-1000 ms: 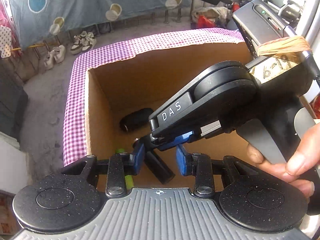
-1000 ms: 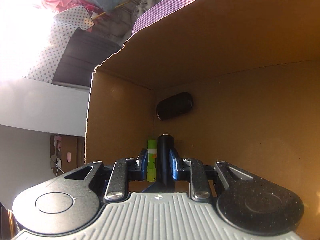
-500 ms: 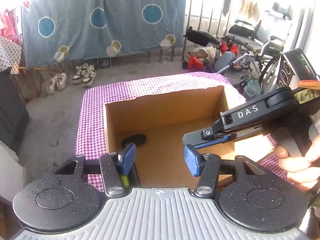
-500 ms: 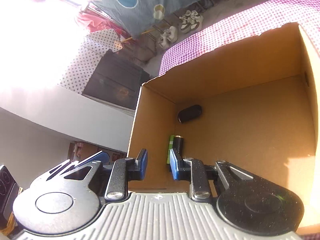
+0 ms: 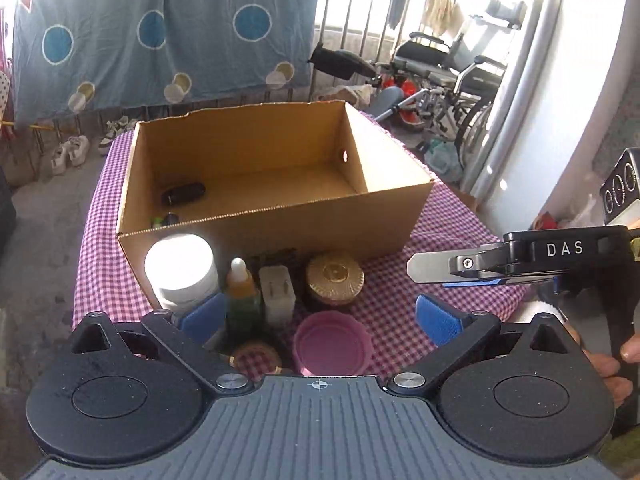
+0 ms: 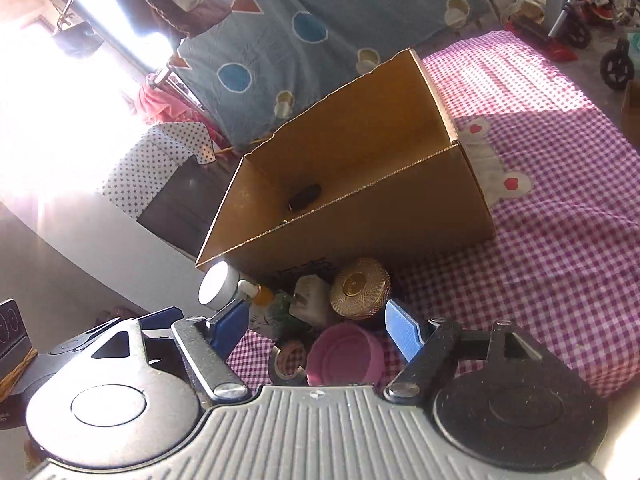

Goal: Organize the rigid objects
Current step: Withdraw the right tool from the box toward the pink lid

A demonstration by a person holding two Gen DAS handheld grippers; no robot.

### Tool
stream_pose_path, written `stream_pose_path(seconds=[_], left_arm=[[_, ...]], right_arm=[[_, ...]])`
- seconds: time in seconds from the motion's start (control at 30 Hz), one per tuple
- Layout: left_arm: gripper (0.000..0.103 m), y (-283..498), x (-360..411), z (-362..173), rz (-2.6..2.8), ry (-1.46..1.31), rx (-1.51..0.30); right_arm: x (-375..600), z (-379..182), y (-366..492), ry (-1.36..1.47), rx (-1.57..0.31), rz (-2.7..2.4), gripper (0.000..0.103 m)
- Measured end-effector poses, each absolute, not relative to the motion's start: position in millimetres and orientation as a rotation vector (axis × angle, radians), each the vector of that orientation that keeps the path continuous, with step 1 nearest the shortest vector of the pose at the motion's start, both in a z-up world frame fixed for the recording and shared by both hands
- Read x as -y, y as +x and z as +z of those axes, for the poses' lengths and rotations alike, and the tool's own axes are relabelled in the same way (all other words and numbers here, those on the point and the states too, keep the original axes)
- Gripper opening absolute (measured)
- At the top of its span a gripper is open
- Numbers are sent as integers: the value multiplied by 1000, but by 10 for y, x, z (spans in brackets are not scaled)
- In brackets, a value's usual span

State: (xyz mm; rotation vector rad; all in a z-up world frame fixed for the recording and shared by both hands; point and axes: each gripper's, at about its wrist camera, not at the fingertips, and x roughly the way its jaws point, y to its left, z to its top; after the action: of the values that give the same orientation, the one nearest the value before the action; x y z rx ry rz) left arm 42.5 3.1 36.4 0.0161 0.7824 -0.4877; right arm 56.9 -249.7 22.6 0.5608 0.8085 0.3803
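Note:
An open cardboard box (image 5: 280, 220) (image 6: 384, 216) stands on the checked tablecloth. Inside lie a black oval case (image 5: 183, 193) (image 6: 305, 196) and, near the front wall, a black cylinder (image 5: 172, 218) and a green tube (image 5: 157, 222). In front of the box stand a white jar (image 5: 180, 268) (image 6: 216, 286), a dropper bottle (image 5: 240, 292), a white plug adapter (image 5: 277, 294) (image 6: 308, 300), a gold-lidded jar (image 5: 335, 278) (image 6: 360, 288), a pink cup (image 5: 331, 342) (image 6: 346, 354) and a small ring (image 5: 252, 358). My left gripper (image 5: 320, 316) is open above them. My right gripper (image 6: 316, 326) is open and empty above the cup.
The purple checked tablecloth (image 6: 560, 240) covers the table. My right gripper's body (image 5: 520, 260) shows at the right of the left wrist view. A wheelchair (image 5: 448, 80), a railing with a blue cloth (image 5: 160, 32) and shoes (image 5: 72, 148) lie beyond the table.
My right gripper let go of the black cylinder inside the box and both grippers pulled back out and toward me. Both now open wider above the items in front of the box.

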Motion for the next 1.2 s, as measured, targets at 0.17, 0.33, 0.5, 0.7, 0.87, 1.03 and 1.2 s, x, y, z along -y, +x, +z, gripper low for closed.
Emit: stream_pose_path(seconds=[0.17, 0.33, 0.5, 0.7, 0.87, 1.03, 1.2], left_arm=[[102, 296, -55, 182, -430, -27, -806], [102, 182, -119, 152, -394, -64, -783], [102, 25, -34, 44, -389, -32, -783], [103, -108, 38, 42, -450, -9, -747], [103, -139, 121, 32, -486, -24, -729], [103, -169, 157, -58, -524, -48, -688], [103, -135, 118, -188, -597, -136, -712]], right_arm=[[2443, 145, 366, 399, -800, 291, 88], [2507, 244, 156, 316, -706, 239, 103], [2476, 275, 65, 184, -667, 146, 103], [2482, 312, -99, 78, -599, 77, 103], [2513, 351, -178, -9, -554, 54, 103], [2603, 347, -193, 14, -549, 96, 103], [2710, 231, -166, 152, -569, 187, 103]])
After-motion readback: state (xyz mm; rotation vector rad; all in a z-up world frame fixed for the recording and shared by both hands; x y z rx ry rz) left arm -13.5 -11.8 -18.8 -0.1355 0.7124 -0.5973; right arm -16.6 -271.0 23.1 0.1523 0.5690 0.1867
